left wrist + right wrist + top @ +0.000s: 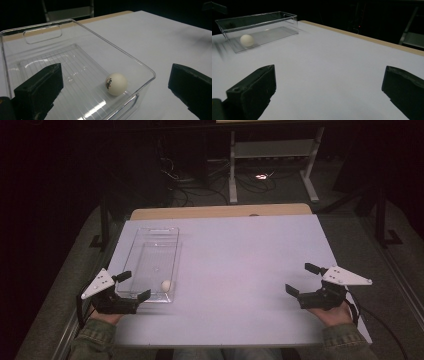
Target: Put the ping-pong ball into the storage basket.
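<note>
— Although nothing is gripped, why is the left gripper [134, 285] held at the lower left of the high view?

— It is set at the near end of the clear bin [169, 238], jaws spread wide, so the white ball [165, 285] resting in the bin's near right corner is faced.

— And the right gripper [301, 279]?

— It is parked at the lower right, well apart over the bare table [240, 265], jaws likewise wide and empty.
</note>
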A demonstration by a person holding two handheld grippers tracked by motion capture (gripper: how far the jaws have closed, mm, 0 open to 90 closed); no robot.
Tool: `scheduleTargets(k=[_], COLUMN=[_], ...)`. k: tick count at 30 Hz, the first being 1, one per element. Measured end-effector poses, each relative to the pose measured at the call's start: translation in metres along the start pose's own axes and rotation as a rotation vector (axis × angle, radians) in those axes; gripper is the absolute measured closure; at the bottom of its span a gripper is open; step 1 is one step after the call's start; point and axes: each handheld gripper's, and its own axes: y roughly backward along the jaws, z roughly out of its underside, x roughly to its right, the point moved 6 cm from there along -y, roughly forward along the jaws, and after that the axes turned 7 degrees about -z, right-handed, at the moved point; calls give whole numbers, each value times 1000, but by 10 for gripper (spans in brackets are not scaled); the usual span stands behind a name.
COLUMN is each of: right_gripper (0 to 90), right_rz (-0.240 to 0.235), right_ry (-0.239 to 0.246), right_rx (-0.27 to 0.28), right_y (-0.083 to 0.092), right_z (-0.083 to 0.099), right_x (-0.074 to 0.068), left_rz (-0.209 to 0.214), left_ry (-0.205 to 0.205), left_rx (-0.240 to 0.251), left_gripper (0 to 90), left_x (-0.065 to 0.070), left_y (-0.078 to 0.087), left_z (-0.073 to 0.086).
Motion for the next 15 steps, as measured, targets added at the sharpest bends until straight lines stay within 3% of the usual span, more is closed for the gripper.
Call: scheduleTargets(k=[15], right_gripper=[0], right_rz=[0], right_ry=[-7], right_rx=[-5], right_y=[-1], right_z=[1], right_x=[0], left_rz=[-16], left_ry=[-6], left_rx=[22], left_gripper=[0], left_x=[4], left_y=[1], left_z=[7])
